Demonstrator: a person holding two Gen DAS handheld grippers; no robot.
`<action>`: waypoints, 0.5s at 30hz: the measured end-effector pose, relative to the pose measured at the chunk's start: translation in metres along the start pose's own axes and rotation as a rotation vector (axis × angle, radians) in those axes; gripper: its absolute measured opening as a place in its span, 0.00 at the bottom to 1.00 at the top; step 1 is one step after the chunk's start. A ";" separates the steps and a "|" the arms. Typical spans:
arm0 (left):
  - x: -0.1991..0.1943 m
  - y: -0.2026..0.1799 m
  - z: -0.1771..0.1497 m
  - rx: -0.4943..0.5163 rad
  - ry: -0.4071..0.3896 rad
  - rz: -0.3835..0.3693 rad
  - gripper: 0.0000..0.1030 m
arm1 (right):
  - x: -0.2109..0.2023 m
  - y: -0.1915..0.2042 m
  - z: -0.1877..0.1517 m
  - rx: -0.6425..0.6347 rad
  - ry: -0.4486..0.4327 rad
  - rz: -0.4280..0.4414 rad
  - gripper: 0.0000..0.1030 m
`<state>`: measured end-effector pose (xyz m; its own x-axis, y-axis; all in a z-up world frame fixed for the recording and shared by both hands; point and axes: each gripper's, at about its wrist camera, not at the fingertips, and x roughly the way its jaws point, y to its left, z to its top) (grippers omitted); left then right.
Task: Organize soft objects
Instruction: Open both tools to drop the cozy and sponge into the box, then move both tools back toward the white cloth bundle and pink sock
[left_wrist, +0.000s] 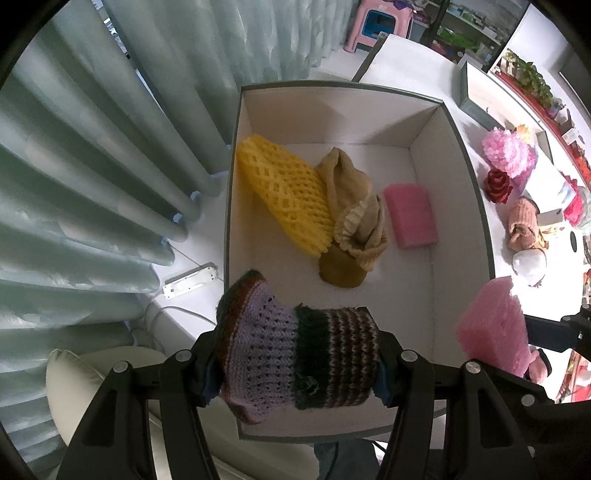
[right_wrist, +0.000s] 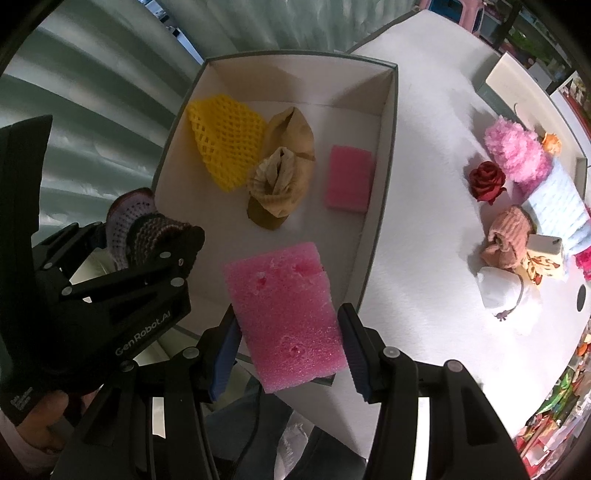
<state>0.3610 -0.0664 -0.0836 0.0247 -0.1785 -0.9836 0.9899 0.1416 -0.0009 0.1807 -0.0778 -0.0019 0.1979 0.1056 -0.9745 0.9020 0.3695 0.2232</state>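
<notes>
Evidently for dropping in, a knitted piece (left_wrist: 299, 354) is clamped by the left gripper (left_wrist: 295, 369) over the box (left_wrist: 465, 155)'s near edge, while a pink sponge (right_wrist: 284, 314) is clamped by the right gripper (right_wrist: 286, 347).

1. The box (left_wrist: 436, 155) floor is free along its near side and far end.
2. The yellow net (left_wrist: 284, 192), tan socks (left_wrist: 351, 206) and small pink sponge (left_wrist: 410, 216) fill the middle.
3. Curtains (left_wrist: 92, 166) close the left side.

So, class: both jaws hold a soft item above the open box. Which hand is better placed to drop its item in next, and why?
Probably the right: its pink foam block hangs over bare box floor. The left's knitted piece sits over the box's near-left rim.
</notes>
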 end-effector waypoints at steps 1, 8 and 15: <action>0.001 0.000 0.000 0.000 0.000 -0.001 0.61 | 0.001 0.000 0.000 0.002 0.003 0.001 0.55; -0.001 0.004 0.001 -0.033 -0.019 0.000 0.83 | 0.008 -0.008 -0.001 0.020 0.017 0.038 0.69; -0.004 0.003 0.000 -0.034 -0.012 0.011 0.98 | 0.010 -0.021 -0.002 0.059 0.026 0.055 0.88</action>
<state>0.3643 -0.0649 -0.0801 0.0378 -0.1880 -0.9814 0.9842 0.1769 0.0040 0.1633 -0.0822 -0.0162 0.2383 0.1481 -0.9598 0.9115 0.3071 0.2736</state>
